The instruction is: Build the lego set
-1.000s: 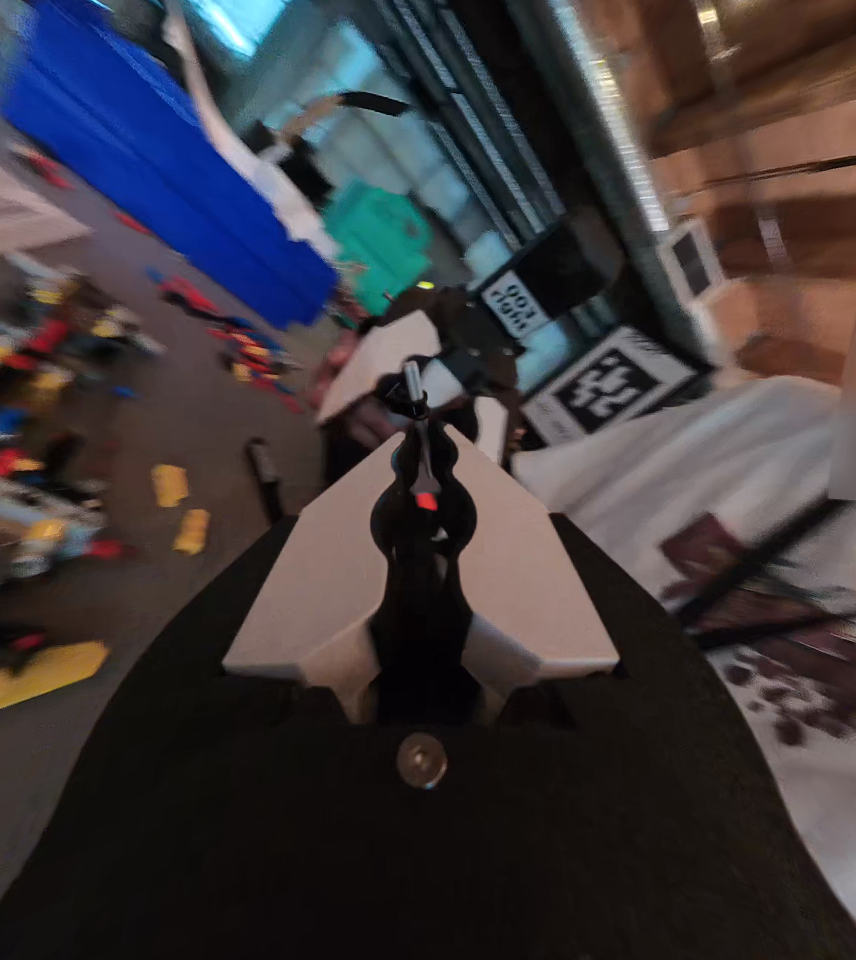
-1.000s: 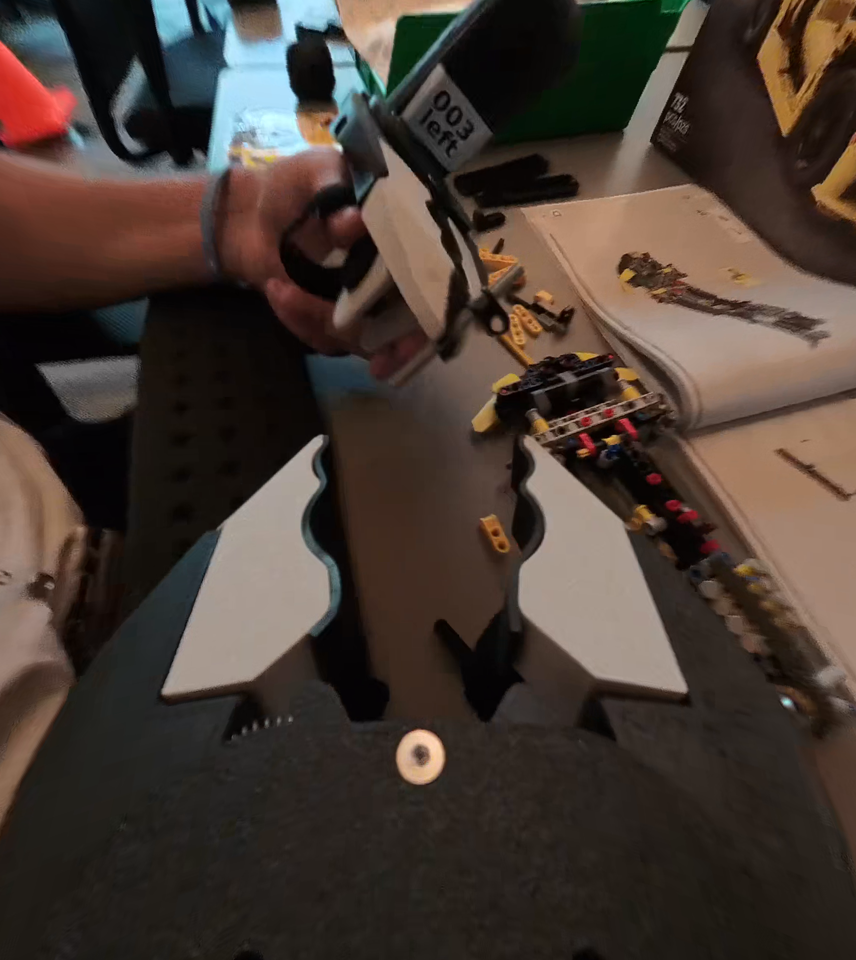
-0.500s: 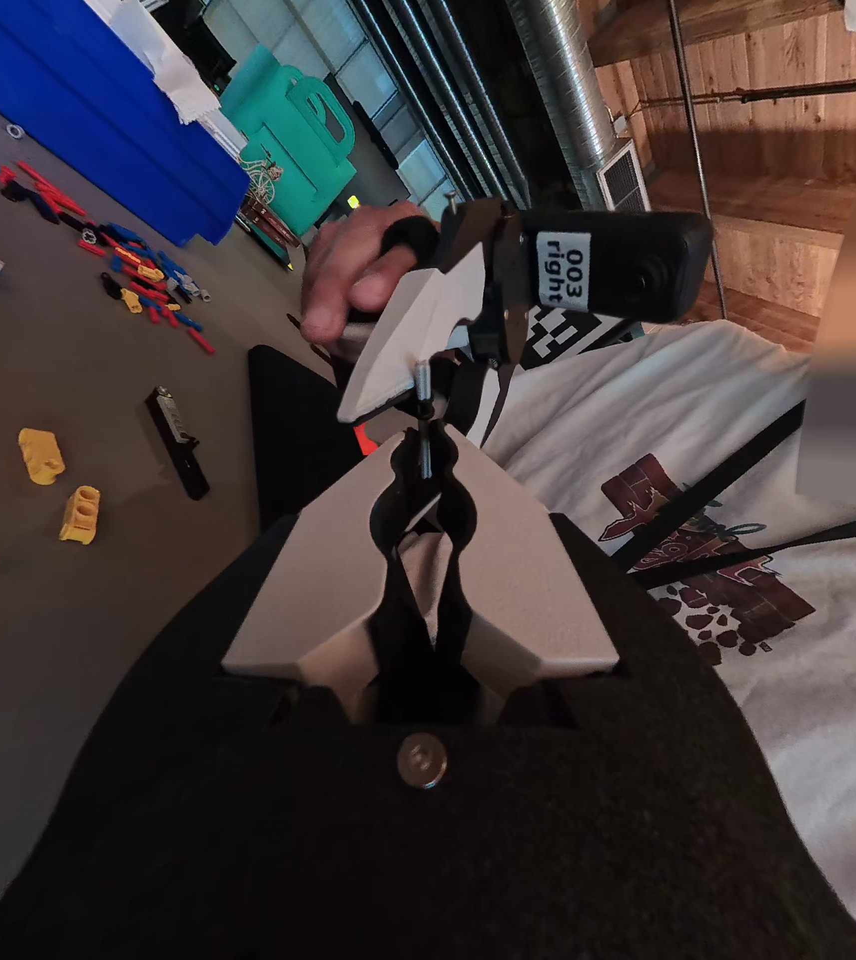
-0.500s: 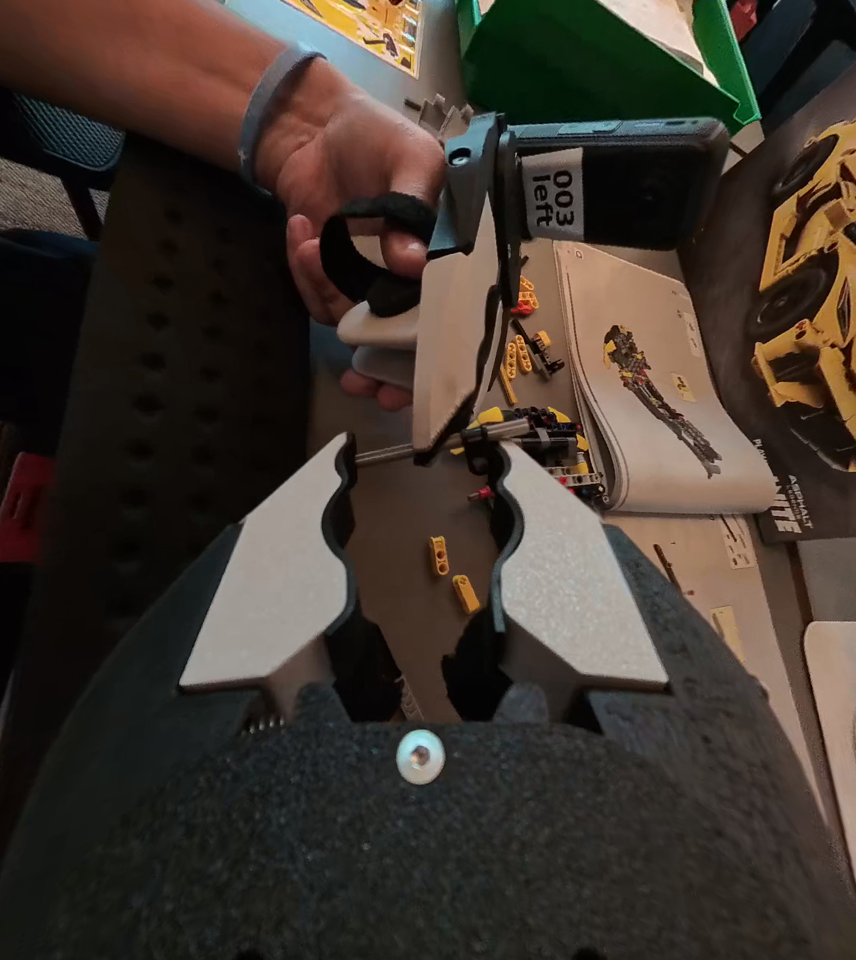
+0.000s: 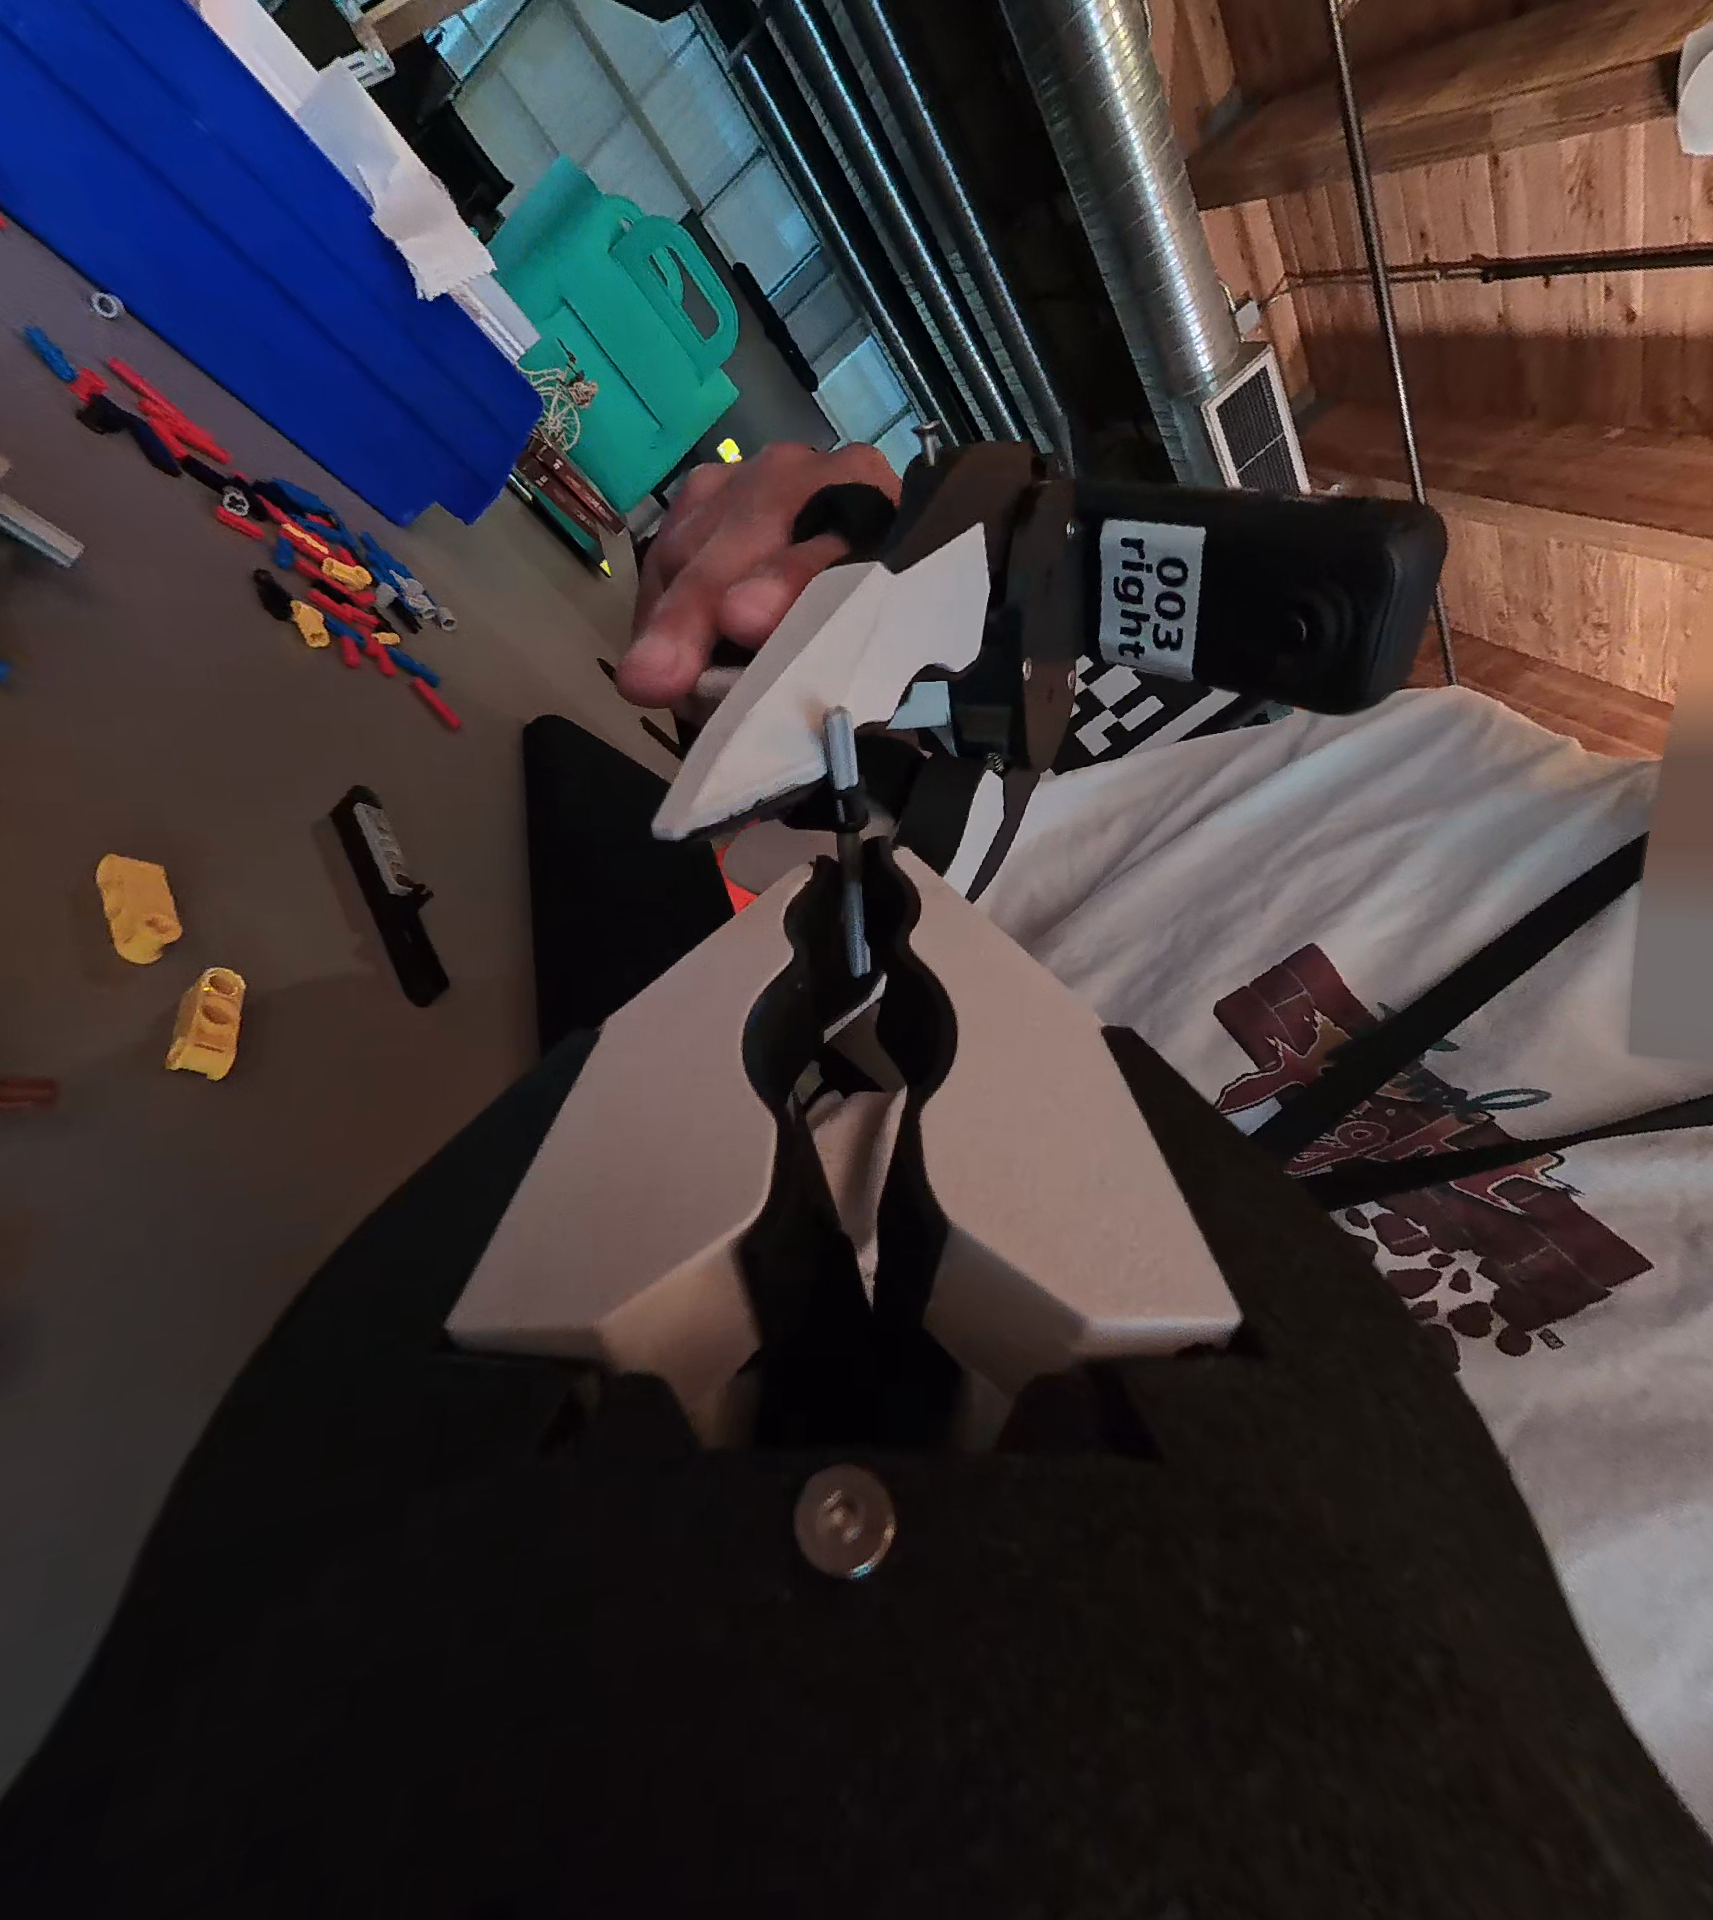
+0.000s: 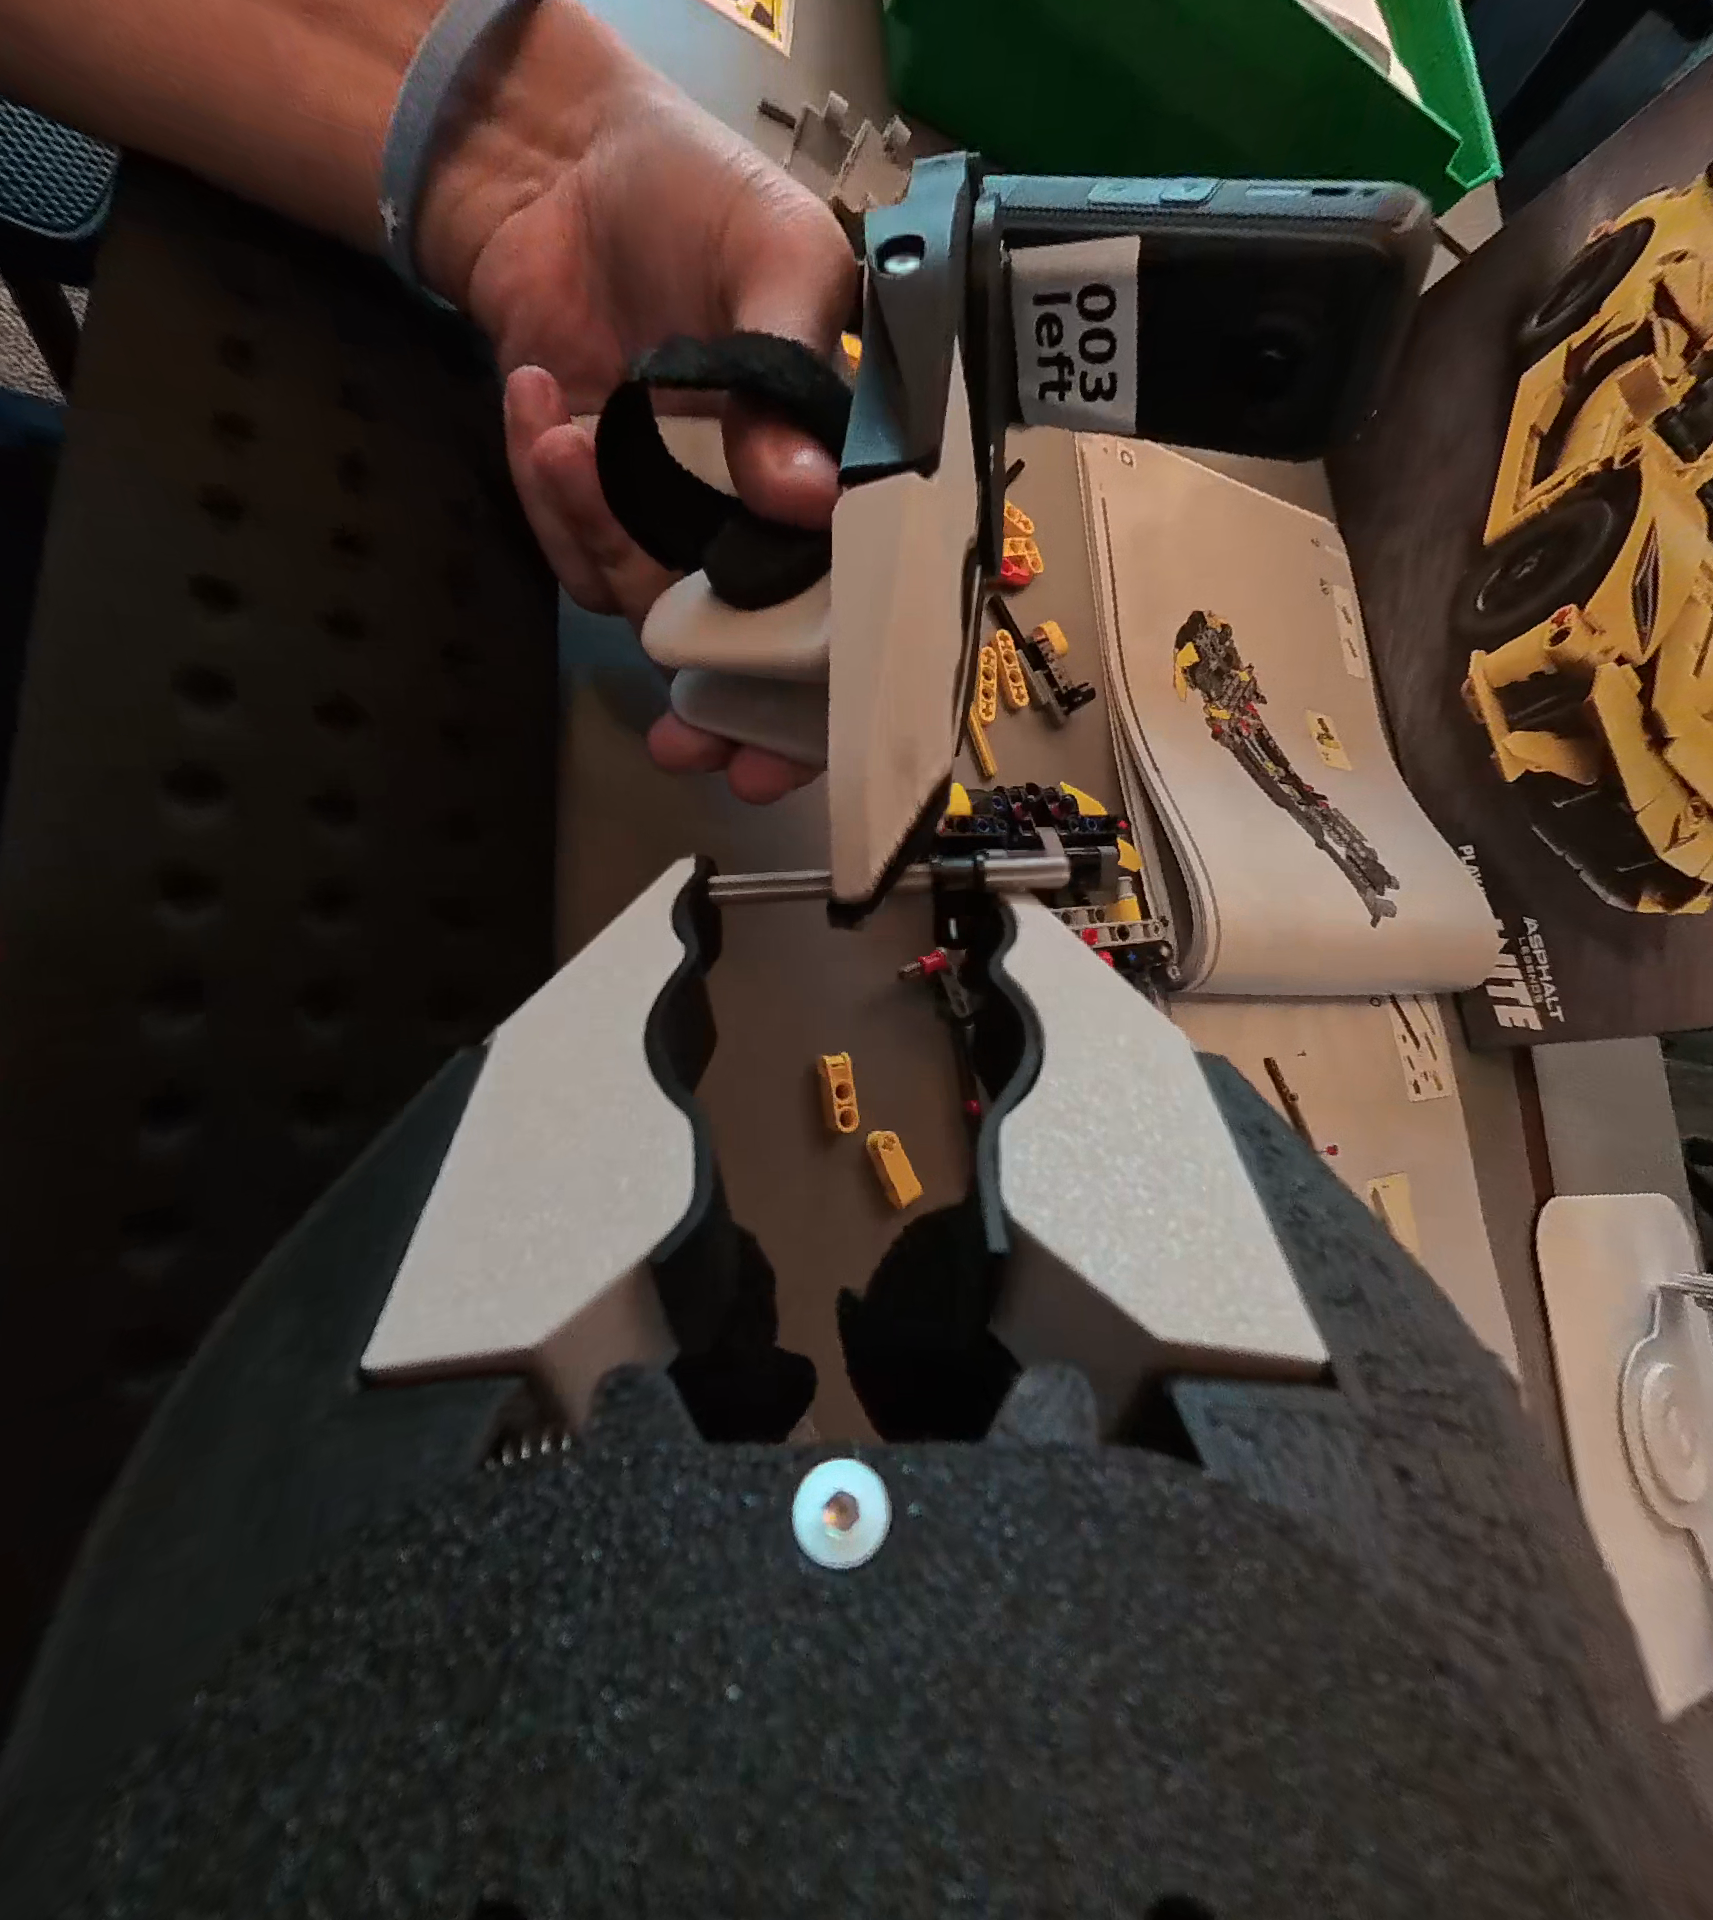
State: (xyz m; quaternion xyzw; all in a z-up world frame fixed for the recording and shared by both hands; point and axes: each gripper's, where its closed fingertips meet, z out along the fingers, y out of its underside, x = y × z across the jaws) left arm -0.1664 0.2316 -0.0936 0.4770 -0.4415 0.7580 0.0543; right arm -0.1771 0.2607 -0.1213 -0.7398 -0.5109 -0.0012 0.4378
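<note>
In the left wrist view, the left gripper (image 5: 847, 914) was clenched on a grey axle (image 5: 850, 831), its tips pinching the rod's lower end. The axle stood up past the tips, and its top end lay against the white finger of the right gripper (image 5: 779, 769), held by a hand (image 5: 727, 582). On the table (image 5: 156, 1195) to the left lay two yellow connectors (image 5: 140, 906), a black beam (image 5: 390, 906) and a scatter of red and blue pins (image 5: 353, 603) near a blue bin (image 5: 208, 239).

In the right wrist view, the right gripper (image 6: 847, 914) was spread wide, gripping nothing. The axle (image 6: 769, 886) ran crosswise between its tips, clamped by the left gripper (image 6: 883, 883), which came down from above in a hand (image 6: 644, 343). A black part with a red pin (image 6: 951, 971) hung just inside the right finger; it probably sat on the axle, though the joint was hidden. Beyond lay the partly built chassis (image 6: 1049, 831), the open manual (image 6: 1267, 707) and the box (image 6: 1641, 520). Two yellow pieces (image 6: 862, 1122) lay on the table between the fingers.
</note>
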